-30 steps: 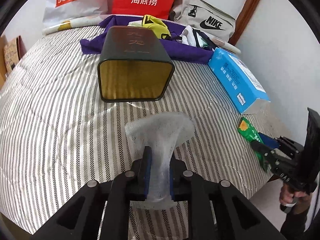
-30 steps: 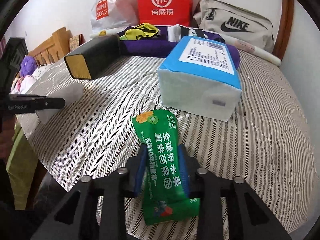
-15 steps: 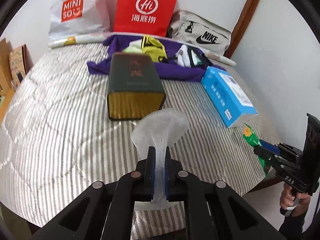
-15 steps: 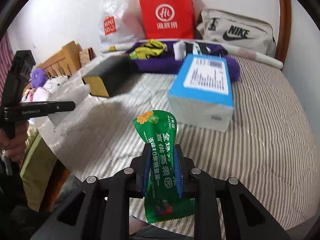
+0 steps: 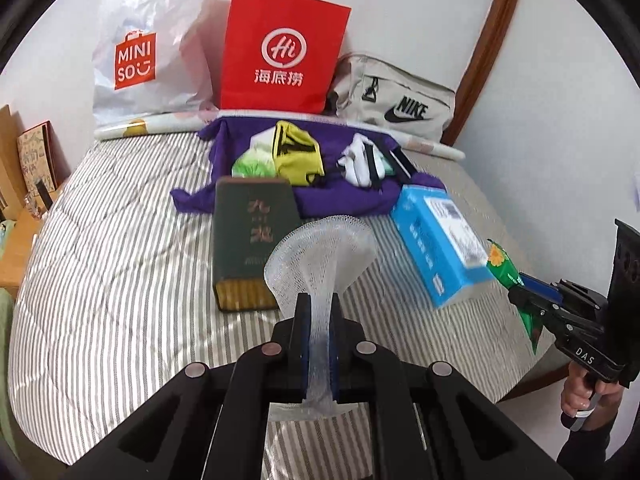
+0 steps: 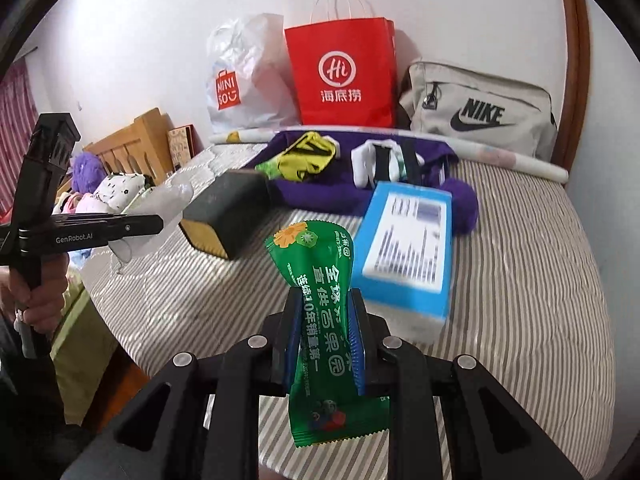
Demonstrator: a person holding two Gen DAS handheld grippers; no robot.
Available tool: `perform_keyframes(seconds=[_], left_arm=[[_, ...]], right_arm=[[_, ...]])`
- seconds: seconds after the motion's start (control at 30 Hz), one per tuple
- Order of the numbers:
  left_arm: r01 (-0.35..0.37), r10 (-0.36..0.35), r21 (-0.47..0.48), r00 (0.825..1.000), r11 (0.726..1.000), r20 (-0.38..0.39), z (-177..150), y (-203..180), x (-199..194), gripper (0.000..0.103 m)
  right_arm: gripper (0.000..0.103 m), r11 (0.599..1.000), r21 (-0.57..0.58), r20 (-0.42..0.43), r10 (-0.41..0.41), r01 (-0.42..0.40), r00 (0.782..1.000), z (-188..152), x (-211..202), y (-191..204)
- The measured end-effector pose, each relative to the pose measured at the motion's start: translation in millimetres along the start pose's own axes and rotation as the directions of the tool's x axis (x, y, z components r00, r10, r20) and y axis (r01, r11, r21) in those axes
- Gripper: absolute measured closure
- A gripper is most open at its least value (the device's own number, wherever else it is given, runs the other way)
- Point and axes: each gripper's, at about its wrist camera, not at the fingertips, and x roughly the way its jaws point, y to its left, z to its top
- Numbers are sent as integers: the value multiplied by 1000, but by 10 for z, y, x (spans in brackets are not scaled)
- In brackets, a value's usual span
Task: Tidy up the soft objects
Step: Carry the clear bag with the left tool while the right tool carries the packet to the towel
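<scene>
My left gripper (image 5: 319,305) is shut on a white foam mesh sleeve (image 5: 322,254) and holds it up over the near edge of the striped bed (image 5: 120,280). My right gripper (image 6: 322,300) is shut on a green snack packet (image 6: 320,280), held above the bed's near edge; the packet also shows in the left wrist view (image 5: 505,270). A dark tin box (image 5: 253,240) lies on its side mid-bed. A blue tissue pack (image 5: 438,240) lies to its right. A purple cloth (image 5: 340,196) behind carries a yellow-green garment (image 5: 294,154) and white socks (image 5: 360,162).
A white Miniso bag (image 5: 148,52), a red paper bag (image 5: 280,56) and a grey Nike bag (image 5: 396,100) lean on the back wall. A rolled paper (image 5: 136,128) lies before them. A wooden frame (image 6: 136,140) and plush toys (image 6: 100,184) stand left of the bed.
Both grippers have pulled back and risen from the bed, each keeping its hold. The tin box and the tissue pack now look smaller and farther away.
</scene>
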Motion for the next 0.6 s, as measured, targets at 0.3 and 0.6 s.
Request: perform_keyframes(seconds=[0.3,0.6], left_arm=[[3,-2,-27,1000,1000,15,342,92,60,96],[-1,1,-60,1000,998,6,653,232,249,96]], right_arm=[[81,1000,-1,28,15,-15,1000,399,106,-128],[81,1000,6,25,19,-19,1000,732,348,-285]])
